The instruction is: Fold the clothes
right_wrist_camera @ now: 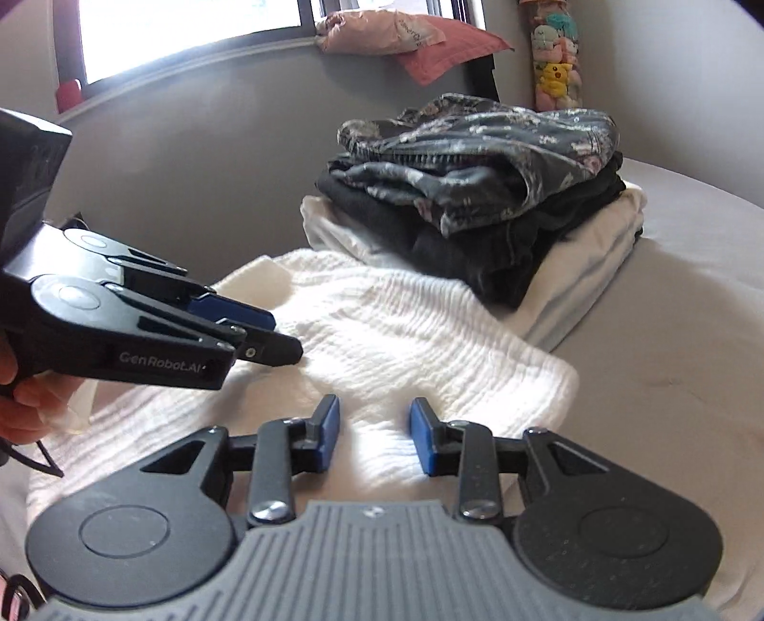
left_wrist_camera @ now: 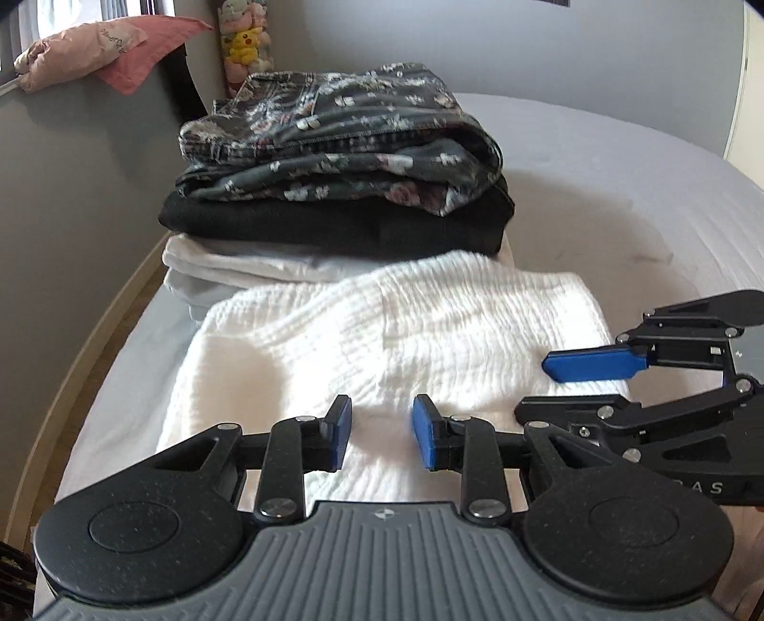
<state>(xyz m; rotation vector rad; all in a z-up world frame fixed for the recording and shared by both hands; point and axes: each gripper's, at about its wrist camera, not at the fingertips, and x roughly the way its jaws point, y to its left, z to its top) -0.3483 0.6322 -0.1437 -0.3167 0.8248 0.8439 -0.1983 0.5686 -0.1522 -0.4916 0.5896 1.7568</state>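
On a bed point(left_wrist_camera: 620, 157) covered by a pale grey sheet, 2 handheld grippers hover just above a folded white textured garment point(left_wrist_camera: 382, 329). Nearest each camera, the left gripper point(left_wrist_camera: 382, 427) and the right gripper point(right_wrist_camera: 375, 434) both stand spread, blue pads apart, with nothing pinched between them and only the white cloth beneath. That garment lies flat as a neat rectangle at the near edge of the bed, apparently released. Just beyond it, touching its far edge, rises a stack of 3 finished pieces: a white folded item point(left_wrist_camera: 224, 262) at the bottom, a black garment point(left_wrist_camera: 334, 224) above it, and a dark floral garment point(left_wrist_camera: 324, 133) on top. Farther back, pink cloth point(left_wrist_camera: 119, 52) rests on a ledge beside plush toys point(left_wrist_camera: 243, 43). Judging by this, folding looks nearly done; adding the white piece to the stack seems to remain.
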